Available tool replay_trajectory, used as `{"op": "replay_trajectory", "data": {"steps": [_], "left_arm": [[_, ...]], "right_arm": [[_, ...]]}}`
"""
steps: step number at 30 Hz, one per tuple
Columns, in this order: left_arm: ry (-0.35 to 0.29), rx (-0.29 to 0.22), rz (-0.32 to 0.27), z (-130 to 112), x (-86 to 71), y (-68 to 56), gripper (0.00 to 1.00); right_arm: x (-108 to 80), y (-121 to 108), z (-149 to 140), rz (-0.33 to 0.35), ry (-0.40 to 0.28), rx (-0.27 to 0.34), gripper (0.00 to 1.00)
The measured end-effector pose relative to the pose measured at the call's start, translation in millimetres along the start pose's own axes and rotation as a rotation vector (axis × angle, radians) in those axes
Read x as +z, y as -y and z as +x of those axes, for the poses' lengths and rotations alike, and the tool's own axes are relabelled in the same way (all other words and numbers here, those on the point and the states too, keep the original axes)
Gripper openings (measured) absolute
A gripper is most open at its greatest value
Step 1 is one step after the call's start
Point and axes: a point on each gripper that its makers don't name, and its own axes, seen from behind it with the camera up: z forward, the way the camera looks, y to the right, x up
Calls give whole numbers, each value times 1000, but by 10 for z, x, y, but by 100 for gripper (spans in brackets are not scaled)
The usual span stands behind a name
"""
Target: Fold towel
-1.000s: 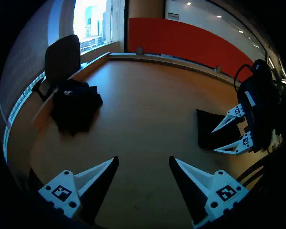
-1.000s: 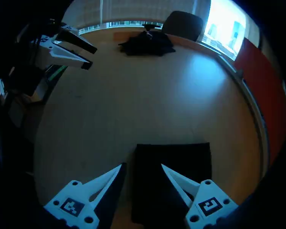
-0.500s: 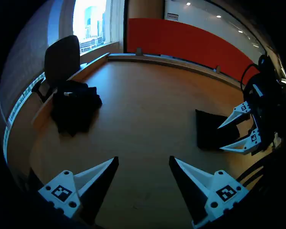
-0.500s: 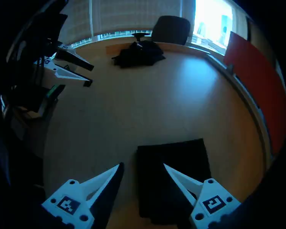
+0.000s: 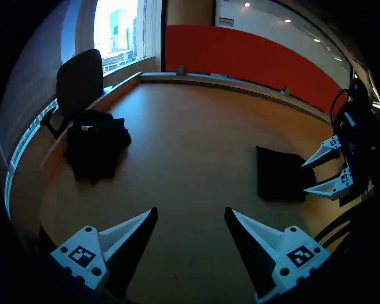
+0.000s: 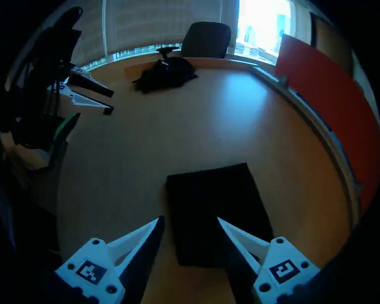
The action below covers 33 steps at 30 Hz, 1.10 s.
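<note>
The towel [image 6: 215, 200] lies on the table [image 6: 139, 152] as a neat dark rectangle just ahead of my right gripper [image 6: 190, 219]; the folding looks done to me; that gripper and my left gripper [image 5: 190, 209] both gape open, holding nothing.

The right gripper [image 6: 190, 218], fingers spread, frames the near end of the dark folded towel [image 6: 213, 213] lying flat on the table [image 6: 190, 126]; the left gripper [image 6: 111, 102] hangs well apart, also spread
</note>
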Motion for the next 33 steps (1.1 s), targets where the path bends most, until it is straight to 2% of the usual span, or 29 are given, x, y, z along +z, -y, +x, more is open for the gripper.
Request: {"op": "replay_trajectory", "data": {"steps": [12,24,33], "left_arm": [[3,18,-7,11,5,-59,98],[1,24,-8,40,-10,-76,99],[2,26,-11,58,5,-101,98]], "right_arm": [[-219,-55,-198,-46,-5,37,70],[-346,-67,-256,-67,-16,59,70],[-409,-46,-430,-73,2,83,70]]}}
